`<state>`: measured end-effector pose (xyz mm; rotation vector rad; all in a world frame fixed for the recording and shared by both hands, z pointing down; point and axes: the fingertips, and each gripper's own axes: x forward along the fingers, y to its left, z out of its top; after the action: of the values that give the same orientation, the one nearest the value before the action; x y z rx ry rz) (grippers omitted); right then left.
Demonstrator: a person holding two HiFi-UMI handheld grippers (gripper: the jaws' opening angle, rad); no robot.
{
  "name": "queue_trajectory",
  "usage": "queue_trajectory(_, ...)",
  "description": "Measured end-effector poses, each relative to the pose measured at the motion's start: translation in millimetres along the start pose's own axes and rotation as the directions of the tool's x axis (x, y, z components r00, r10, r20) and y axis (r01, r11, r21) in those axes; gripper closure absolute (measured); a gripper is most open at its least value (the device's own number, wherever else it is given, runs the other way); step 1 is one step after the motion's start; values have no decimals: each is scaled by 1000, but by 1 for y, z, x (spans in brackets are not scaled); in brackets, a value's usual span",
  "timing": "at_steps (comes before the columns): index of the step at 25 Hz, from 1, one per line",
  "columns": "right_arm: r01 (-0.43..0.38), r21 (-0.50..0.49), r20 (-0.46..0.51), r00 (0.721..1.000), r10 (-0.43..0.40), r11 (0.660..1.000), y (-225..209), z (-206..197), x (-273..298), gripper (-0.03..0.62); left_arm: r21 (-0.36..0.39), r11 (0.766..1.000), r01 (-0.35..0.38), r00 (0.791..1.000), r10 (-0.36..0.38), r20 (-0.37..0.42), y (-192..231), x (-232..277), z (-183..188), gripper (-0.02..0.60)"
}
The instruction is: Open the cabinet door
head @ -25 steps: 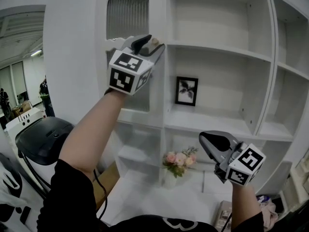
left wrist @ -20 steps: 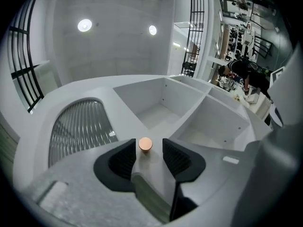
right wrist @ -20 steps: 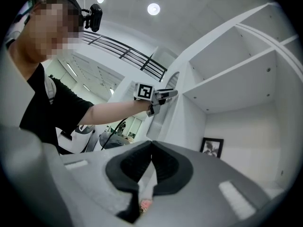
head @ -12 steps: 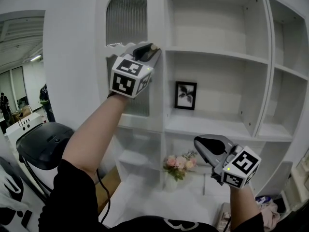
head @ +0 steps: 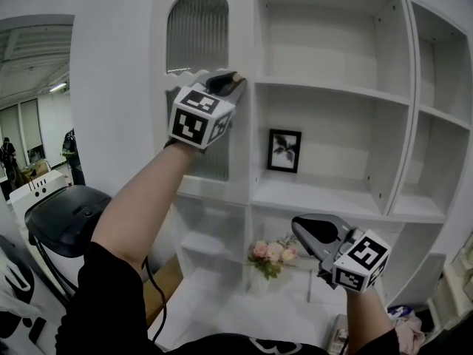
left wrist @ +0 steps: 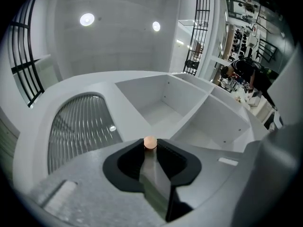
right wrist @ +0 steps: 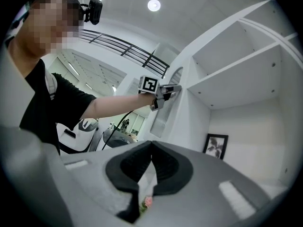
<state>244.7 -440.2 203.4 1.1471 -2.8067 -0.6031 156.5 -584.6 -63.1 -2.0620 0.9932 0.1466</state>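
White cabinet door (head: 198,32) with ribbed glass is on the left and looks shut. The left tool (head: 233,76) has just been closing and now pinches the door's little round knob (left wrist: 150,143). Next come open shelves (head: 332,92). 1 holds a framed picture (head: 284,151), and a lower 1 holds pink flowers (head: 270,251). The right tool (head: 299,228) is closed and holds nothing.

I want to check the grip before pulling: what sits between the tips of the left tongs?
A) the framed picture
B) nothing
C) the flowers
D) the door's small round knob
D: in the left gripper view the round knob sits between the tips of the left tongs, whose jaws have just been closing on it.
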Motion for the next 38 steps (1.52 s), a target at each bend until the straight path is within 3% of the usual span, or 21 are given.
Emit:
queue_trajectory(12, -52, 61, -40, 998, 54, 997, 8, -32, -1, 591, 36, 999, 13, 999, -11, -47, -1, -8, 4, 505)
queue_trajectory(21, -41, 90, -21, 999, 43, 995, 19, -24, 1, 591, -3, 999, 50, 999, -50, -13, 3, -24, 13, 505)
queue_trajectory(38, 74, 80, -107, 992, -66, 994, 68, -7, 39, 591, -68, 979, 190, 978, -183, 103, 14, -71, 32, 505)
